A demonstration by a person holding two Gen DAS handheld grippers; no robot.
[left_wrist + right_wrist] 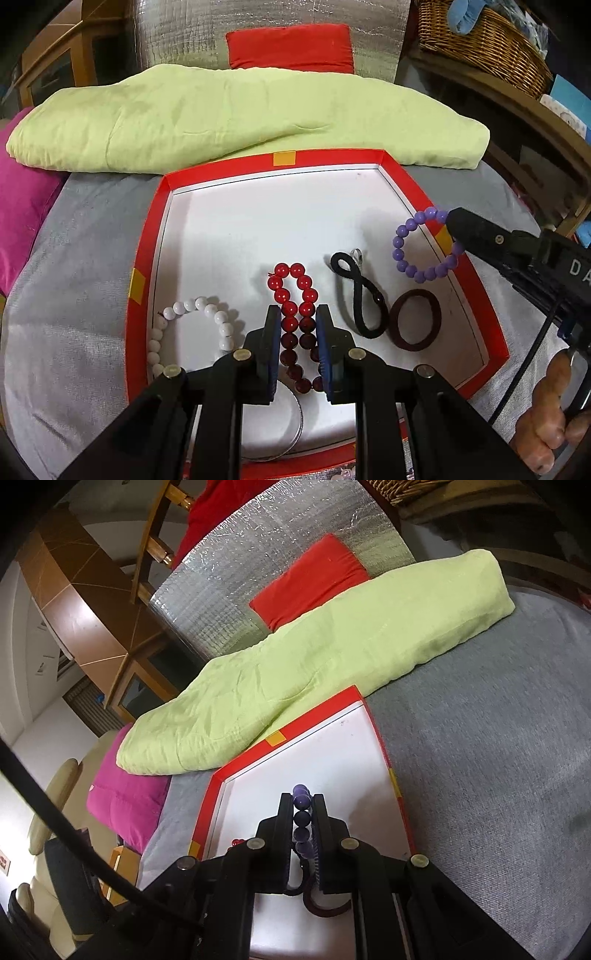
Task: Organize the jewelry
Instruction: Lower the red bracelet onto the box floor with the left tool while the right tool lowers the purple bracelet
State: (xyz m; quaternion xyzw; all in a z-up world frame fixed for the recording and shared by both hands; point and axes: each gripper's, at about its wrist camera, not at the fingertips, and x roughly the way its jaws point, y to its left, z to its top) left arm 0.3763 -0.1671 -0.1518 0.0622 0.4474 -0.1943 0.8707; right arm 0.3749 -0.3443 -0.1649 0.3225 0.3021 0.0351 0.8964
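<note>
A red-rimmed white tray (155, 221) lies on the grey bed. In it are a white bead bracelet (192, 325), a red bead bracelet (297, 317), a black looped band (360, 295), a dark maroon ring band (415, 319) and a thin silver bangle (295, 424). My left gripper (297, 317) is open, its jaws on either side of the red bracelet. My right gripper (303, 808) is shut on a purple bead bracelet (421, 245) and holds it up over the tray's right rim; the bracelet also shows between the jaws in the right wrist view (302, 818).
A folded light green blanket (236, 118) lies just behind the tray, with a red cushion (290, 48) beyond it and a magenta pillow (22, 199) at the left. A wicker basket (484, 40) sits on a wooden shelf at the back right.
</note>
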